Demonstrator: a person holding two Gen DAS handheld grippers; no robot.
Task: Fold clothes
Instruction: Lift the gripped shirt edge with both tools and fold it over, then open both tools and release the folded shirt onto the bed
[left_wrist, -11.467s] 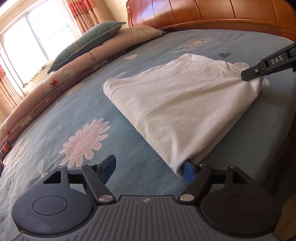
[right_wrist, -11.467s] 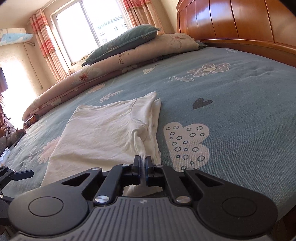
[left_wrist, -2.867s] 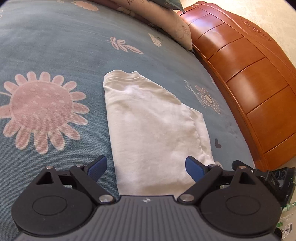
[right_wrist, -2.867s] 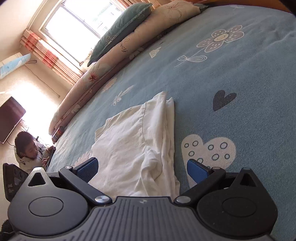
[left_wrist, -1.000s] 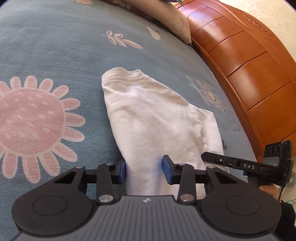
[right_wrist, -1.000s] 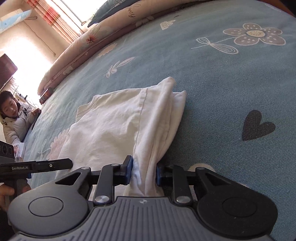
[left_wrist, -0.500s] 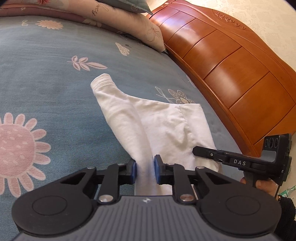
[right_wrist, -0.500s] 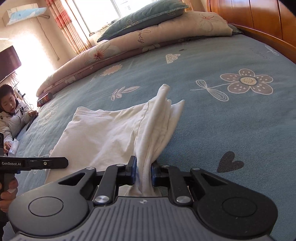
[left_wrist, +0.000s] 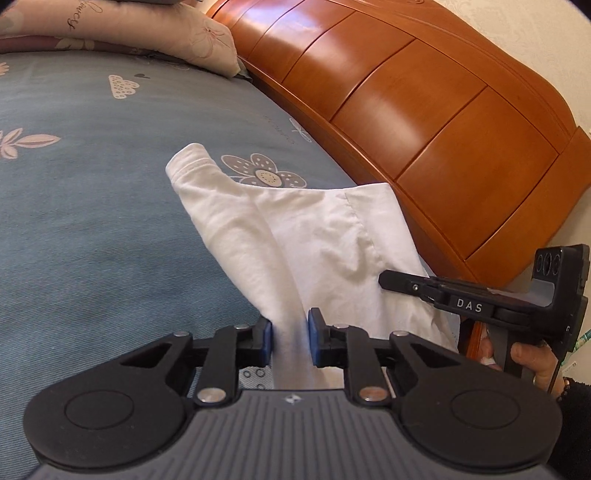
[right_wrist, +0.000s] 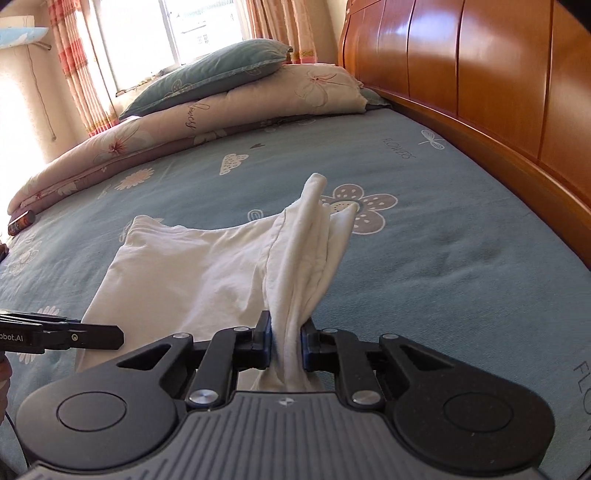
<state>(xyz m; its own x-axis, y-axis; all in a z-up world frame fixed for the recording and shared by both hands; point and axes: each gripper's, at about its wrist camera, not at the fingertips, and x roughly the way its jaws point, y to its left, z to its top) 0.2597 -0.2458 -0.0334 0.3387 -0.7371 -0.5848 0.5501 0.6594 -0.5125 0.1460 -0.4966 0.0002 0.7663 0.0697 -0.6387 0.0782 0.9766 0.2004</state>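
Both grippers are clamped on the white shirt: the left gripper (left_wrist: 290, 339) pinches a bunched corner low in the centre of its view, and the right gripper (right_wrist: 286, 345) grips the thicker stacked layers at the other near corner. Each has just been closing, with cloth between its pads. The shirt (left_wrist: 295, 236) rises in ridges from the bed (left_wrist: 92, 206) to the jaws, its far end resting on the sheet. This looks like the start of a cross fold, the near edge lifted. Next, both corners would need carrying evenly over the far edge, level, so the layers stay aligned. A wooden headboard (left_wrist: 424, 122) fills the upper right; pillows (right_wrist: 229, 92) and a curtained window (right_wrist: 166, 29) sit upper left.
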